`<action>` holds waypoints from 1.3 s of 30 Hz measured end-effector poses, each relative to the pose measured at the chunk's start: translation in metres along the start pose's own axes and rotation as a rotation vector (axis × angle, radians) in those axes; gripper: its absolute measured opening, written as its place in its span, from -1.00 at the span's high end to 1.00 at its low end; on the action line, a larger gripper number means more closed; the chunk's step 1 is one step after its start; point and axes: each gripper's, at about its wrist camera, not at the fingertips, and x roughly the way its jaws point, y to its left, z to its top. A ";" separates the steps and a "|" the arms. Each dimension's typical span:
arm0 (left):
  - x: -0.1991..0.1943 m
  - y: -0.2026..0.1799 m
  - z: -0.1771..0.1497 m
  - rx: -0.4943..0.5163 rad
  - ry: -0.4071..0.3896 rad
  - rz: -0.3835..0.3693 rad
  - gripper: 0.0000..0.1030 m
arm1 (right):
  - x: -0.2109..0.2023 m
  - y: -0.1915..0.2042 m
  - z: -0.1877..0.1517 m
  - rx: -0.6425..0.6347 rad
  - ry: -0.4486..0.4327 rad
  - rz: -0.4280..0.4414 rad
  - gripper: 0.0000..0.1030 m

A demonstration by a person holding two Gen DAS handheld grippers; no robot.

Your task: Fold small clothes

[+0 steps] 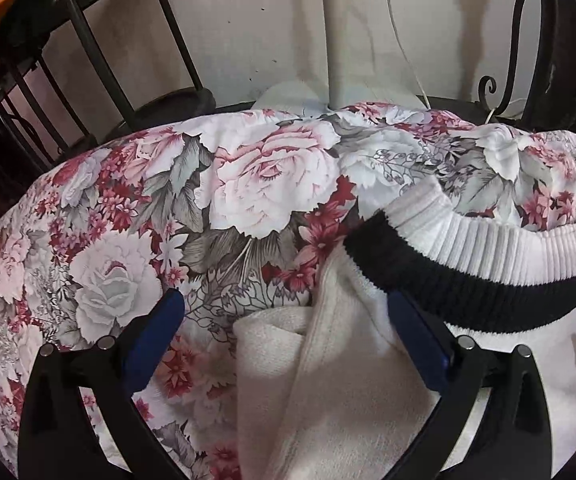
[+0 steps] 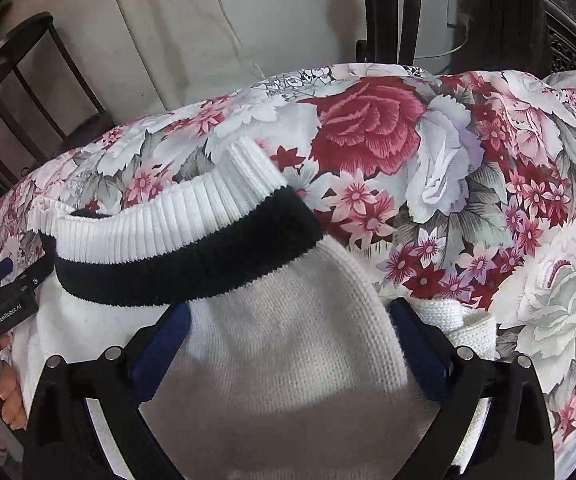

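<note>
A small white knit sweater (image 1: 327, 380) with a ribbed white and black band (image 1: 487, 272) lies on a floral bedspread (image 1: 168, 208). My left gripper (image 1: 286, 312) is open, its blue-padded jaws either side of the sweater's left folded edge. In the right wrist view the sweater (image 2: 288, 360) fills the space between the jaws of my right gripper (image 2: 288, 320), which is open over the cloth just below the black band (image 2: 192, 264). A folded white sleeve part (image 2: 459, 324) sticks out right of the right jaw. The left gripper's body (image 2: 4, 300) shows at the left edge.
The bedspread (image 2: 467, 200) covers a rounded surface. A black metal chair frame (image 1: 88, 52) stands at the back left, a pale wall (image 1: 268, 20) behind. Dark furniture (image 2: 507, 8) and a white cable (image 2: 439, 54) are at the back right.
</note>
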 end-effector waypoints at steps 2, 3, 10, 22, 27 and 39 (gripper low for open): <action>-0.003 -0.001 0.000 0.011 -0.001 0.010 -0.92 | 0.000 0.005 -0.006 -0.012 0.018 -0.012 -0.93; -0.005 -0.002 0.000 0.016 -0.002 0.014 -0.92 | -0.003 0.010 -0.007 -0.016 0.027 -0.015 -0.93; -0.019 -0.005 -0.003 0.041 0.026 0.046 -0.91 | -0.035 0.026 -0.017 -0.004 0.041 -0.043 -0.93; -0.093 -0.020 -0.014 0.140 -0.052 0.055 -0.91 | -0.097 0.052 -0.052 -0.069 0.022 0.021 -0.93; -0.105 -0.020 -0.027 0.149 -0.036 0.053 -0.91 | -0.112 0.051 -0.063 -0.048 0.019 0.042 -0.93; -0.100 -0.023 -0.062 0.141 0.043 0.070 -0.91 | -0.103 0.038 -0.091 0.005 0.085 0.028 -0.93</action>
